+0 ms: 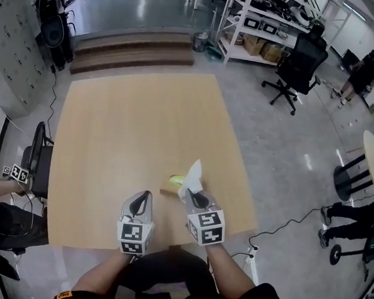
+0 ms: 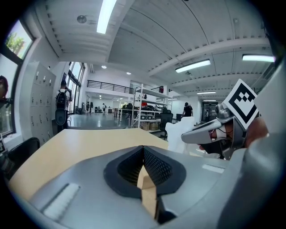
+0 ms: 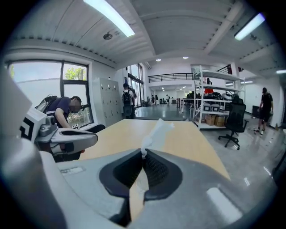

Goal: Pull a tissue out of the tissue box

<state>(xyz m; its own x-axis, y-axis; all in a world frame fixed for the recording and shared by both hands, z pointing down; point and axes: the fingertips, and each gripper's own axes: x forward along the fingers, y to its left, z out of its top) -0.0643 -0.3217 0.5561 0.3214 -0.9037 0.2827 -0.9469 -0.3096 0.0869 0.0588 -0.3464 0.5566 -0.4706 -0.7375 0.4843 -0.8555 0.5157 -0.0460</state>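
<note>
Wood counter (image 1: 130, 120) is bare except for the work spot at the near edge, just in front of me.

Left claw (image 2: 143, 150): pads together, nothing between them, hanging idle beside the right one over the near edge.

Right claw (image 3: 143, 153): clamped down on the tissue. The pads meet right at the tips, with only a thin pinch of paper in them.

Tissue box (image 1: 177, 179): I read the small yellow-green thing just past the right claw's tips as the box. Most of it is hidden behind the claw and paper, so I can't confirm the slot or which way it faces.

Tissue (image 3: 160, 129): white, crumpled into a narrow twist, standing up and forward from the right claw's tips. From the head view I can't tell whether its tail is clear of the box or caught in the slot.

How I'd run the pull:
- Hold the right claw's clamp as it is. The bite is shallow, so re-gripping risks dropping the paper.
- Draw up and away from the box in one smooth line, no jerk. A thin pinch tears easily.
- Watch the box. It looks light and may ride up with the paper.
- If it lifts, bring the empty left claw down on the box to pin it, well clear of the slot.
- Stop once the tail hangs free.
</note>
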